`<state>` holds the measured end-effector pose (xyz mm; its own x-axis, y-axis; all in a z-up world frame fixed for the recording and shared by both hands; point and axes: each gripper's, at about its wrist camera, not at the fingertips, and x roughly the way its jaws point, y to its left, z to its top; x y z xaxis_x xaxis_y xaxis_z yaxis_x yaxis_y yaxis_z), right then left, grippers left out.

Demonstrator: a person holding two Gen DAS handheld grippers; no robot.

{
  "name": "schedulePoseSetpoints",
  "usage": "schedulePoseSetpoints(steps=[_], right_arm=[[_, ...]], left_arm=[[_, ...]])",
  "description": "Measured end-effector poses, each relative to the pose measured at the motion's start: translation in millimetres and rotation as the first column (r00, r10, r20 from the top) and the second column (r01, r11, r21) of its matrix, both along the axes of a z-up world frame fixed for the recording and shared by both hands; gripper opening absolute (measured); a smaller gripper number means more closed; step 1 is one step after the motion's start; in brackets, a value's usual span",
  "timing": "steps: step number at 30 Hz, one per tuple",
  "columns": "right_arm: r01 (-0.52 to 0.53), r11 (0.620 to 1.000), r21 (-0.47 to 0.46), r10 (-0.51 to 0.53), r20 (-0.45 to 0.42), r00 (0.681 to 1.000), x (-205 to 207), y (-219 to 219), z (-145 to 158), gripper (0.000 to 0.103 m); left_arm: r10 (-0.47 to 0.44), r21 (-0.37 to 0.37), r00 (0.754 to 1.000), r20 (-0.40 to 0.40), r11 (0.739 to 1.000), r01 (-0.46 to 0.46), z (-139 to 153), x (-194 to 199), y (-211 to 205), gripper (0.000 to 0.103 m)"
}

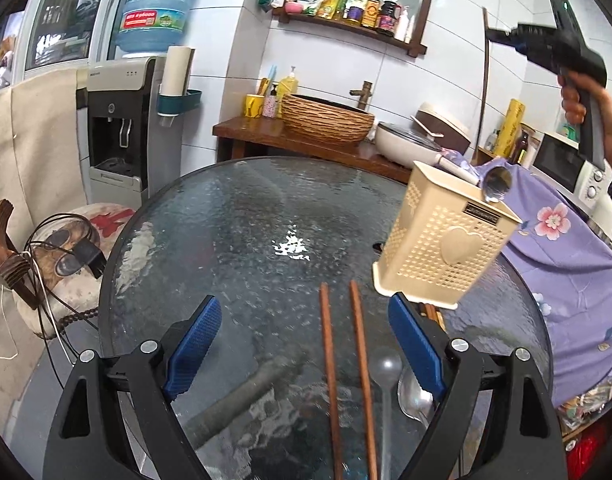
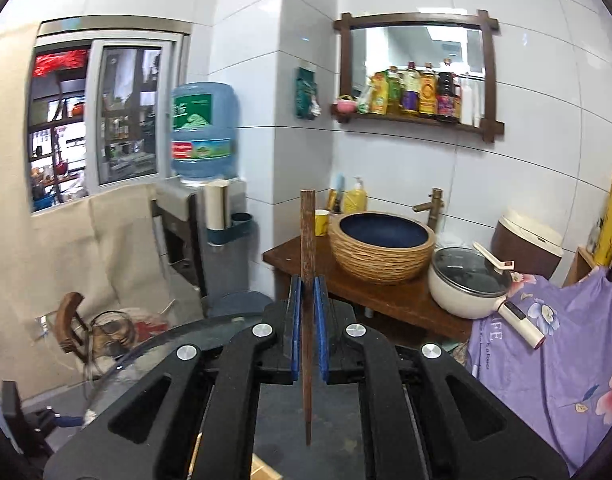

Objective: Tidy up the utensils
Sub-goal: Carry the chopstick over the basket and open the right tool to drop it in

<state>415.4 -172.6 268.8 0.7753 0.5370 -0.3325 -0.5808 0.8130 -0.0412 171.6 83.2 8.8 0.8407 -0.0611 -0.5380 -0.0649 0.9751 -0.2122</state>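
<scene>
At centre of the right wrist view, the right claw (image 2: pixel 306 324) is clamped on one upright wooden chopstick (image 2: pixel 307 248), thin, stiff and light, likely to pivot unless gripped mid-shaft. In the left wrist view, the left claw (image 1: pixel 304 344) hangs spread apart over two chopsticks (image 1: pixel 346 368) and spoons (image 1: pixel 414 396) on the glass worktop (image 1: pixel 234 224), lower centre; the beige utensil holder (image 1: pixel 442 240) stands right

A home kitchen: sauce bottles (image 2: pixel 418 90) on a wall shelf (image 2: pixel 418 120), a cooking pot (image 2: pixel 468 284), a microwave (image 1: pixel 566 164), a water dispenser (image 1: pixel 118 128).
</scene>
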Motion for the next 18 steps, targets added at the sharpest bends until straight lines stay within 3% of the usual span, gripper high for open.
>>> schedulePoseSetpoints(steps=[7,18], right_arm=[[-0.047,0.998,0.03,0.048,-0.027,0.998,-34.6,14.9,-1.4,0.007],[-0.051,0.999,0.01,0.052,-0.138,0.989,-41.1,38.3,-74.7,0.007]], left_arm=[[-0.036,0.004,0.999,-0.004,0.999,0.036,0.6,-8.5,-5.9,0.083],[-0.042,0.008,0.999,-0.013,0.999,0.042,-3.8,-14.7,-4.6,0.083]])
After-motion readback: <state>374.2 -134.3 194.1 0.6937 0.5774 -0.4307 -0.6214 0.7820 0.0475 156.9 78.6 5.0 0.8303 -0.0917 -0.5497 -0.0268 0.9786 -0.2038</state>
